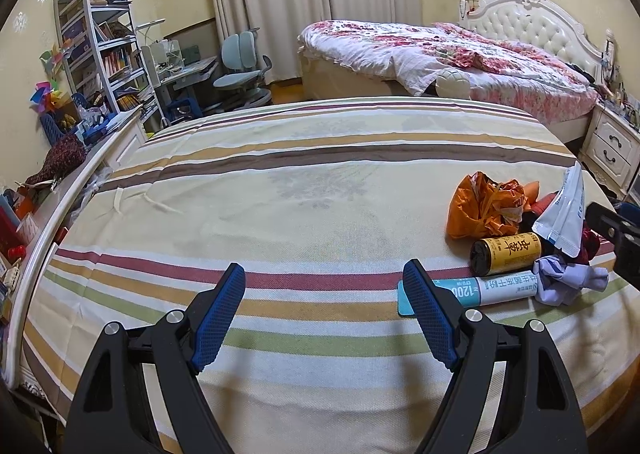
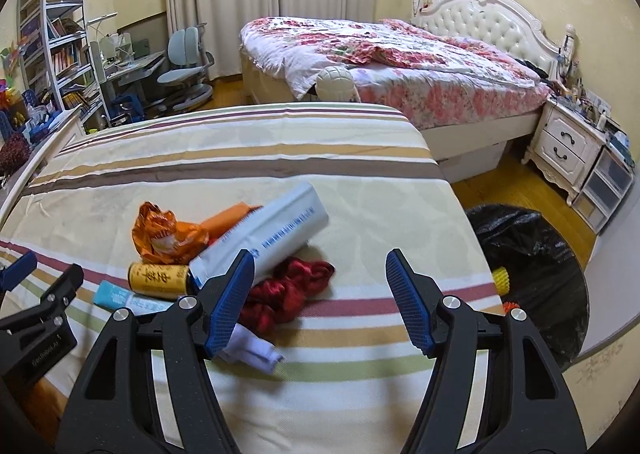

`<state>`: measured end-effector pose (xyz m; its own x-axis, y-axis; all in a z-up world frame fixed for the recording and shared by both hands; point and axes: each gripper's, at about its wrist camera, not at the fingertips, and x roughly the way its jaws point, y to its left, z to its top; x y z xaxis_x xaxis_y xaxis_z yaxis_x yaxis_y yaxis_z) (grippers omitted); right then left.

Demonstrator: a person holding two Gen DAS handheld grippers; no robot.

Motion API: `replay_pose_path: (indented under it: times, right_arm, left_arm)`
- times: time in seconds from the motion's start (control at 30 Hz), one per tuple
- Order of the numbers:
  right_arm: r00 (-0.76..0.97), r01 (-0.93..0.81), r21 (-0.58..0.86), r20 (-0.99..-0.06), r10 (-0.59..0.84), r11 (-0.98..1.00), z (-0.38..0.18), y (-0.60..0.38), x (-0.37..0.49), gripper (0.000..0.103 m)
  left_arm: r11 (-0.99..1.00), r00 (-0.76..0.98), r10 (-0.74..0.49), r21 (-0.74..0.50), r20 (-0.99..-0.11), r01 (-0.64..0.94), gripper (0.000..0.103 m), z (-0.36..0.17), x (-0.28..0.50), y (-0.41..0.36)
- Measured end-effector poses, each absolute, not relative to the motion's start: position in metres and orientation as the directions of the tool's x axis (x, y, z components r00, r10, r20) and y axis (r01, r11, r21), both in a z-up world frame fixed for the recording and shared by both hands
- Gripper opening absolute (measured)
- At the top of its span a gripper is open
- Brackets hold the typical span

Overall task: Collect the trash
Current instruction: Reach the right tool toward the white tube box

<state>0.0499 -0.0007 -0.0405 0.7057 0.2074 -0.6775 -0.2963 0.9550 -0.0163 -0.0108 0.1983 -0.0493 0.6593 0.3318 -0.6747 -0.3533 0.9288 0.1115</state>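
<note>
A pile of trash lies on the striped bedsheet (image 1: 280,181): an orange crumpled bag (image 1: 482,207) (image 2: 168,234), a yellow can (image 1: 506,254) (image 2: 158,276), a white and teal tube (image 1: 480,290) (image 2: 120,300), a white pouch (image 1: 564,213) (image 2: 264,236), red cloth (image 2: 292,292) and crumpled white paper (image 1: 568,282) (image 2: 256,350). My left gripper (image 1: 324,290) is open and empty, left of the pile. My right gripper (image 2: 320,278) is open and empty, just right of the pile. A black trash bag (image 2: 532,254) stands open on the floor beside the bed.
A floral bed (image 1: 460,57) with a white headboard stands behind. A nightstand (image 2: 568,145) is at the right. A bookshelf (image 1: 100,37), desk and blue chair (image 1: 240,65) are at the back left. A white rail (image 1: 60,205) edges the bed's left side.
</note>
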Motion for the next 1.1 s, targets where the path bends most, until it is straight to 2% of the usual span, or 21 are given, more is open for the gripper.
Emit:
replay_pose_path:
  times: [0.33,1.1]
  right_arm:
    - [0.675,-0.319,-0.054,-0.714,0.186,0.946,-0.05,0.029,0.067,0.067]
    - [0.668,-0.26,-0.02,-0.726,0.164,0.965,-0.055,-0.042,0.047,0.068]
  left_arm:
    - [0.931,0.658,0.325,0.106,-0.679,-0.351,0.079,-0.051,-0.012,0.199]
    - [0.933,0.655,0.334,0.141,-0.678,-0.33,0.079,-0.052,-0.011,0.189]
